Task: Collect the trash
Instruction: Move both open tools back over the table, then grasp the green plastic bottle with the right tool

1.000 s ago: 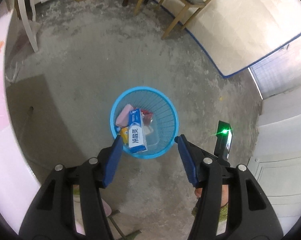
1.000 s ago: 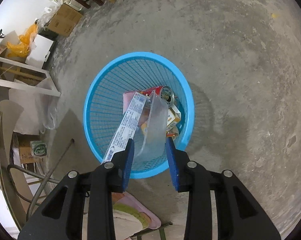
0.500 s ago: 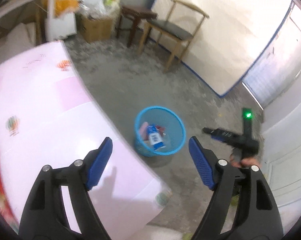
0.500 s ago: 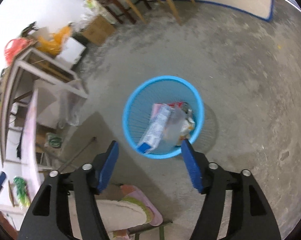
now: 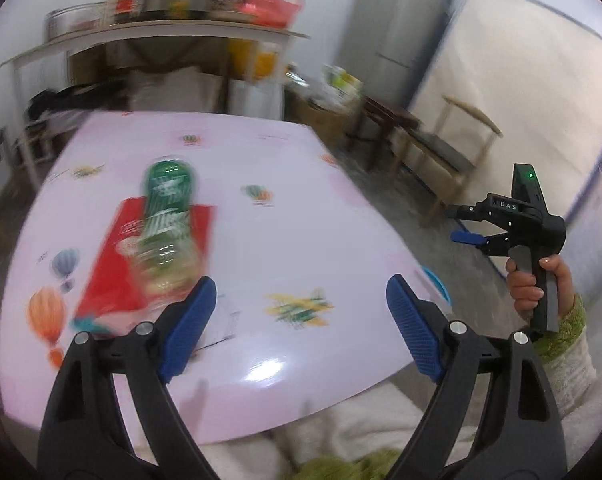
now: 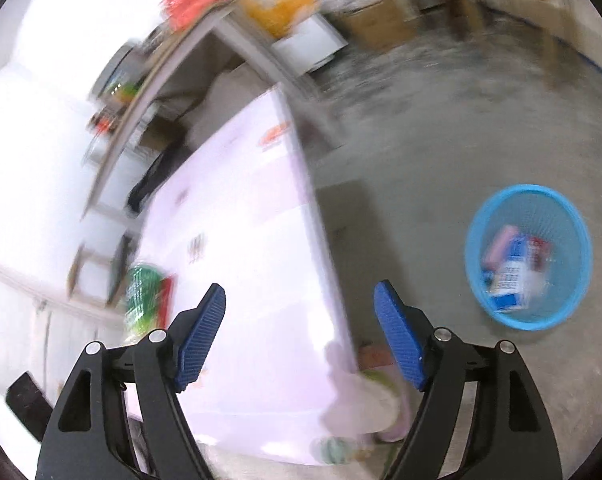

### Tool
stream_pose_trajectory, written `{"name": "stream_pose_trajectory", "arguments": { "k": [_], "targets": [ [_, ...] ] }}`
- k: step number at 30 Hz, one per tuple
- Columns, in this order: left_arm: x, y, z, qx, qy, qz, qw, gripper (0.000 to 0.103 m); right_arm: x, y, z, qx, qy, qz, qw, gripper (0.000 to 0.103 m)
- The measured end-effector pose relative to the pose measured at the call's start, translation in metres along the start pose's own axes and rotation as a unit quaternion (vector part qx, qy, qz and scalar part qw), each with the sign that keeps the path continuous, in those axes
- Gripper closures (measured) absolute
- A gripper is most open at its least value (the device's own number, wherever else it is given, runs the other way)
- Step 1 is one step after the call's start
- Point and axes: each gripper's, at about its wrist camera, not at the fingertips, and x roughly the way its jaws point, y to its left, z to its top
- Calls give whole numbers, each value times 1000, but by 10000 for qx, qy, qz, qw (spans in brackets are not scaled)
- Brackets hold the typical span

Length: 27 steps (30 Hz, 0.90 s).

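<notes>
Trash left on the pink table (image 5: pixel 301 208) counts two blurred pieces: one green bottle (image 5: pixel 169 216) lying on one red flat packet (image 5: pixel 113 264). One blue mesh basket (image 6: pixel 529 196) stands on the concrete floor well apart from the table, with several discarded cartons and packets inside, too blurred to count. Left gripper (image 5: pixel 301 320) hovers over the table just beside the bottle, its jaws opening with nothing between them. Right gripper (image 6: pixel 301 332) is likewise opening and empty, above the table edge
</notes>
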Motion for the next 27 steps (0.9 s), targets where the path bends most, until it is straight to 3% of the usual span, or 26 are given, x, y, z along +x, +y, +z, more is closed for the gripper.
{"name": "stream_pose_trajectory", "arguments": {
  "k": [7,11,21,27],
  "targets": [
    [-16,67,-25,-808,-169,275,9962,20,88,122,-22,-733,1249,853,9858,27],
    [-21,83,-34,-957,-273,301,9946,20,119,169,-31,-960,1618,878,9782,27],
    [-18,106,-30,-1030,-452,512,9923,20,172,211,-42,-795,2131,625,9718,27],
    [-9,123,-28,-1210,-365,447,9910,20,185,228,-43,-859,2133,546,9717,27]
  ]
}}
